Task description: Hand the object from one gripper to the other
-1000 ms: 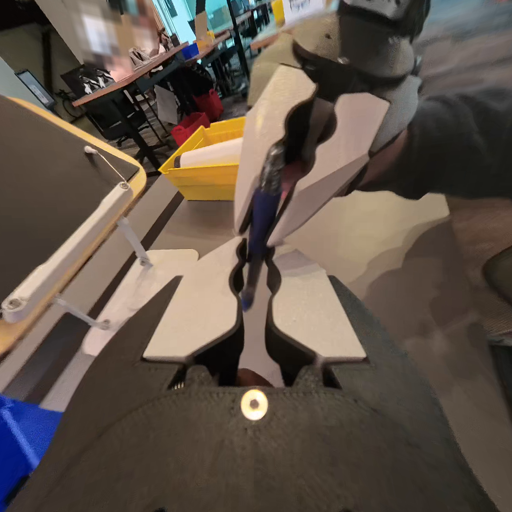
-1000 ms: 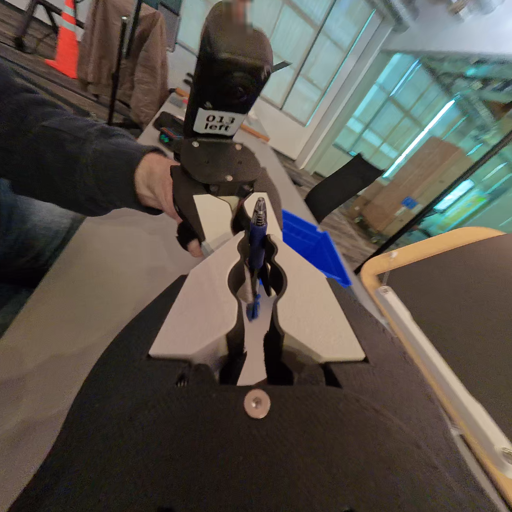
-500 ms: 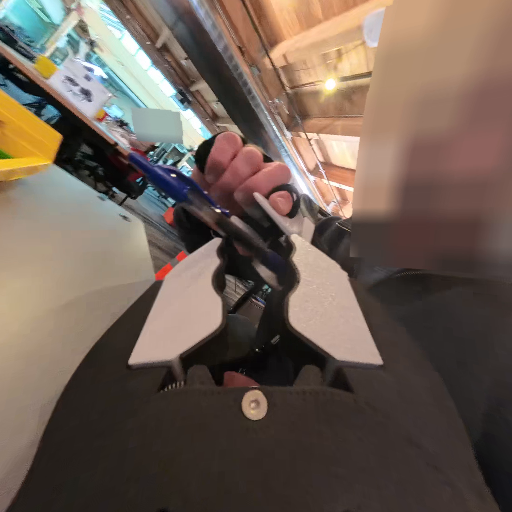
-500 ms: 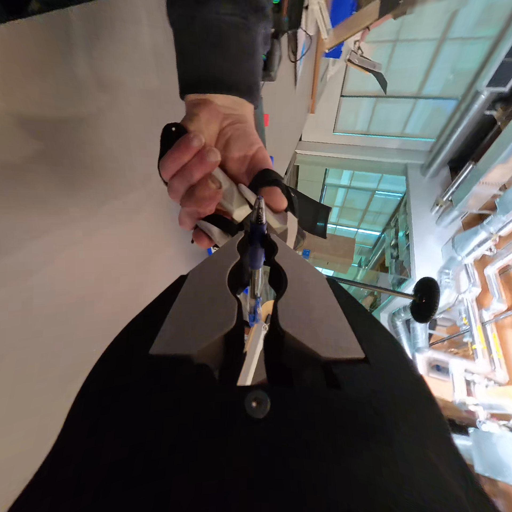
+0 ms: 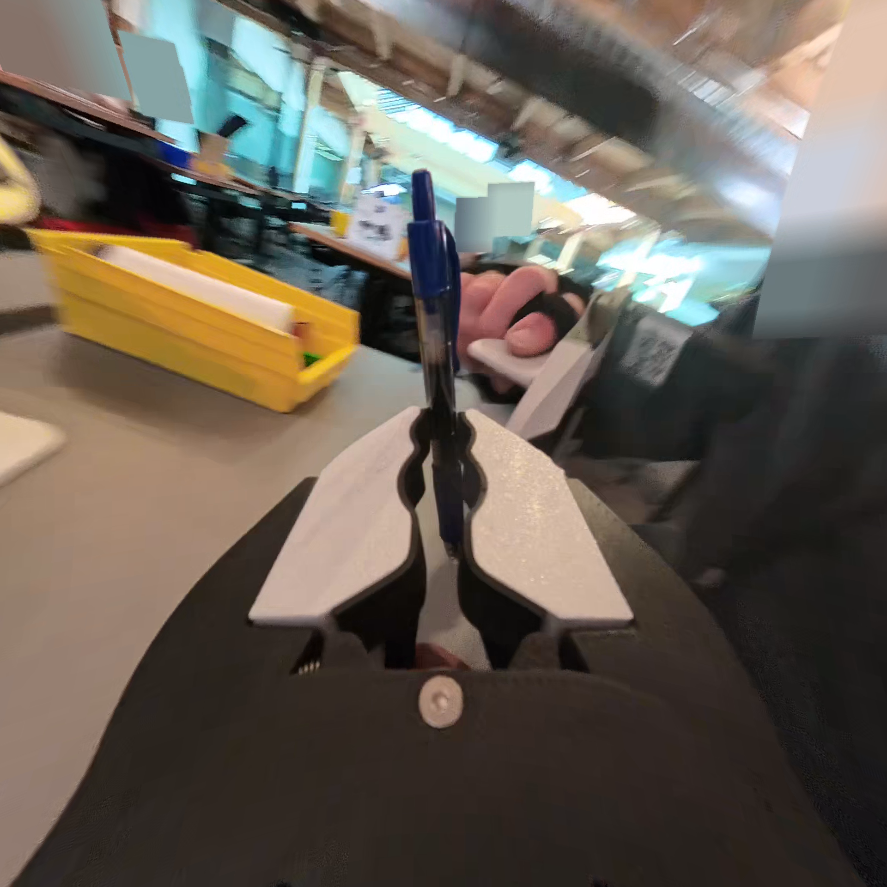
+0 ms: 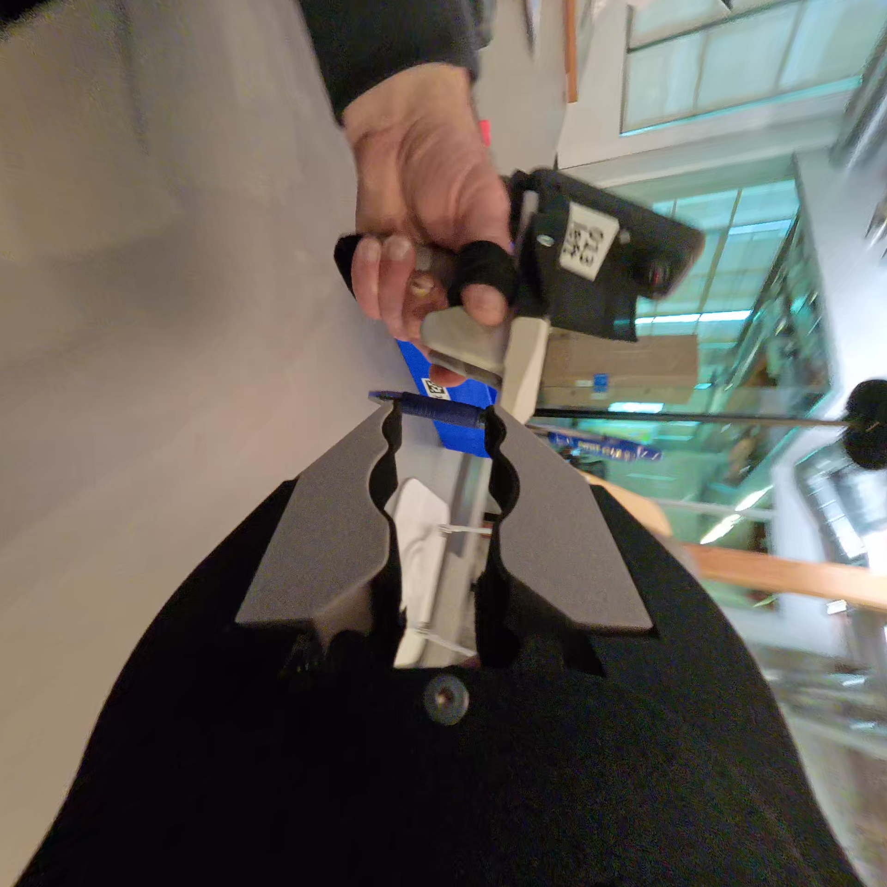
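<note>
I'm looking across a grey tabletop (image 5: 120, 504) in an open workshop with glass walls and more desks behind. Both views are smeared by motion.

The pen (image 5: 434, 336) is now in the left gripper (image 5: 440, 422). Its two pale fingers are pinched onto the dark lower barrel, the writing tip points back toward the camera, and the blue clip end stands up clear above the fingertips. Half a second ago these fingers were only spread loosely around the pen while the other side held it.

The right gripper (image 6: 440, 422) has changed the other way. It was clamped on the barrel, and now its jaws stand wide apart with daylight between them. From its camera the pen runs crosswise right at the fingertips. I cannot tell whether it still brushes them, but it is not pinched there.

I judge the transfer essentially made. What remains is for the right side to back away without knocking the barrel askew in the left grip.

Further out, the left hand (image 6: 422, 192) grips its handle just beyond the pen, with a blue bin (image 6: 461, 432) behind it. In the left view the right hand (image 5: 518, 307) sits low behind the pen. A yellow bin (image 5: 192, 326) holding a white roll (image 5: 201, 288) rests toward the far edge of the tabletop.
</note>
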Available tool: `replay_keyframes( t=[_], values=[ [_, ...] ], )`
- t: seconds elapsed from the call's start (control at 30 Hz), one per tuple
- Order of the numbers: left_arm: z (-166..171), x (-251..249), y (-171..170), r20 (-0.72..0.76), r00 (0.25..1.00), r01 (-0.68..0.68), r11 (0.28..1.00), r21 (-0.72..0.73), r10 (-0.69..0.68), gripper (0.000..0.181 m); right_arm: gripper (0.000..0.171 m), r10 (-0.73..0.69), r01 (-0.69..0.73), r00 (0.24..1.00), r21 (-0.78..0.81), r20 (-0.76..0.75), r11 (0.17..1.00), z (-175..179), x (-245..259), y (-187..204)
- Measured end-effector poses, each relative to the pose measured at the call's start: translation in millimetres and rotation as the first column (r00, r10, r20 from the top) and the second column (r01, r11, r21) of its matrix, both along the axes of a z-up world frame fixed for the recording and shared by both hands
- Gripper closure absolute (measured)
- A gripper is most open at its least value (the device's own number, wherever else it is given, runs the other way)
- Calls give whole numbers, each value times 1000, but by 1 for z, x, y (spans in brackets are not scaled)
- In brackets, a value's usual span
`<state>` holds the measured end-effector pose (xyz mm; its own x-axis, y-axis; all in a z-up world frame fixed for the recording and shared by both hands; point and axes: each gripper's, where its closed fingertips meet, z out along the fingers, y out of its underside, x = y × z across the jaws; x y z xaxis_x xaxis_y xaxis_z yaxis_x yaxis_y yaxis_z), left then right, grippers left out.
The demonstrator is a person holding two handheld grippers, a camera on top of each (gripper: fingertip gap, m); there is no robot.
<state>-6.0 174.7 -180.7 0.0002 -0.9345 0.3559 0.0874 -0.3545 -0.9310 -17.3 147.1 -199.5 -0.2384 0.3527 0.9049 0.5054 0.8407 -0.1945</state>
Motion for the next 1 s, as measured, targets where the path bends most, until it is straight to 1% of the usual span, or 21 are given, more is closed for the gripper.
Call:
replay_keyframes(
  t=[0.07,0.13,0.17,0.23,0.27,0.33,0.4,0.43,0.47,0.5,0.53,0.57,0.6,0.63,0.67,0.7,0.73,0.8,0.87,0.93,1.0],
  values=[
    [-5,-6,14,-108,986,-112,981,157,130,171,136,-59,45,995,-170,-77,984,7,7,5],
    [-5,-10,23,-174,954,-182,932,314,245,170,131,-140,70,976,-371,-165,926,17,11,13],
    [-6,-11,27,-209,932,-196,899,392,295,171,128,-165,51,964,-468,-207,882,22,11,15],
    [-5,-12,34,-245,883,-210,805,555,400,171,127,-236,4,930,-635,-280,772,33,11,20],
    [-6,-11,35,-265,861,-193,762,618,433,171,126,-265,-29,914,-699,-308,715,38,10,23],
    [-2,-9,37,-264,822,-166,655,737,505,171,123,-293,-91,899,-795,-324,599,41,8,26],
    [1,-8,40,-251,777,-137,545,827,577,171,119,-325,-119,893,-859,-312,498,36,6,31],
    [3,-9,43,-228,748,-121,465,877,624,171,119,-335,-146,893,-897,-302,418,34,6,30],
    [6,-10,45,-195,720,-94,371,924,666,171,119,-343,-187,893,-933,-292,307,33,6,28],
    [7,-11,47,-170,693,-46,279,959,700,171,119,-335,-231,900,-956,-280,179,33,7,24],
    [8,-13,49,-140,664,11,178,984,734,171,119,-320,-267,908,-962,-271,56,34,9,20],
    [9,-14,51,-103,645,72,75,995,757,171,122,-313,-298,911,-953,-269,-50,34,13,17],
    [8,-15,53,-82,636,137,-7,991,767,171,121,-309,-321,913,-936,-266,-143,34,17,16],
    [7,-15,53,-70,631,195,-70,978,772,171,121,-304,-326,919,-919,-252,-223,32,20,16],
    [8,-14,52,-48,634,245,-141,959,772,171,119,-305,-320,924,-905,-232,-280,27,21,17],
    [8,-13,51,-28,644,296,-215,931,765,171,119,-302,-308,930,-895,-211,-324,22,22,18],
    [6,-11,50,-30,648,347,-260,901,761,171,119,-288,-293,938,-885,-193,-361,17,22,16],
    [4,-10,50,-34,656,402,-311,861,754,171,126,-275,-277,946,-874,-173,-400,11,18,14],
    [1,-9,50,-48,663,439,-336,833,747,171,135,-255,-245,956,-875,-146,-418,2,11,10],
    [2,-7,48,-31,671,448,-371,813,741,171,145,-239,-253,957,-869,-161,-426,1,4,7],
    [1,-6,48,-30,669,459,-380,803,743,171,152,-248,-256,955,-874,-162,-412,-3,-1,8]
  ],
)
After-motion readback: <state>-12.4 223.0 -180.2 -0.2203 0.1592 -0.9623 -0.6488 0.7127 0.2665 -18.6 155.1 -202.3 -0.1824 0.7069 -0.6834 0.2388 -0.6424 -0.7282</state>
